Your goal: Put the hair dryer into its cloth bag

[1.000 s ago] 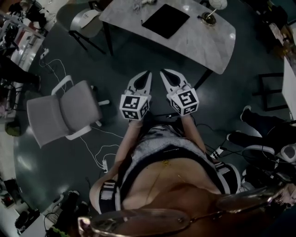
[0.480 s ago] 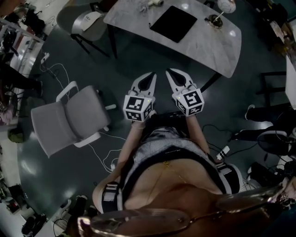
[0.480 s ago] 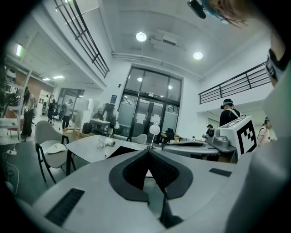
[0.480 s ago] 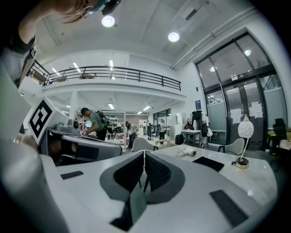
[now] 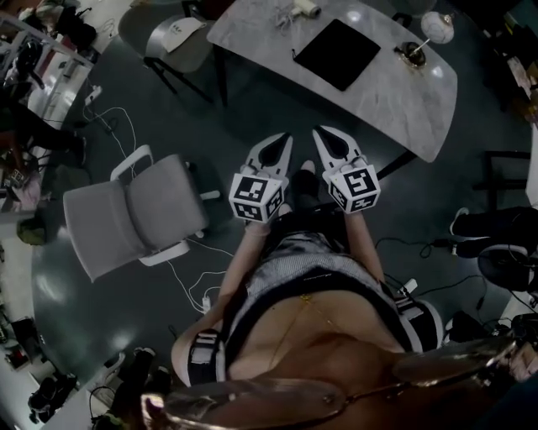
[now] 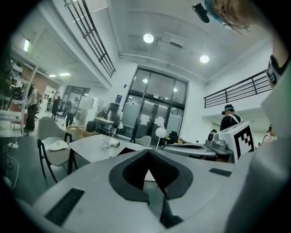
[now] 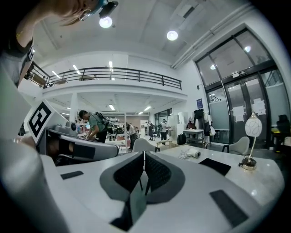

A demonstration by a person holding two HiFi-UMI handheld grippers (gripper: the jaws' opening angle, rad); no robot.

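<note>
A white hair dryer (image 5: 301, 8) with its coiled cord lies at the far end of a pale marble table (image 5: 395, 92). Beside it lies a flat black cloth bag (image 5: 339, 53). The left gripper view shows the hair dryer (image 6: 111, 144) and the bag (image 6: 126, 150) beyond the jaws; the right gripper view shows the hair dryer (image 7: 193, 154) and bag (image 7: 213, 166) too. My left gripper (image 5: 285, 139) and right gripper (image 5: 319, 132) are held side by side over the floor, short of the table. Both are shut with nothing in them, the jaws meeting at their tips (image 6: 148, 151) (image 7: 144, 152).
A globe lamp (image 5: 437, 25) and a small dish (image 5: 412, 52) stand on the table's right end. A grey office chair (image 5: 126, 214) stands at my left, another chair (image 5: 176, 38) by the table's far corner. Cables (image 5: 181, 277) trail across the dark floor. People stand in the background.
The table has come nearer and slid down and right in the head view. Both grippers have moved forward together toward it, still shut and empty.
</note>
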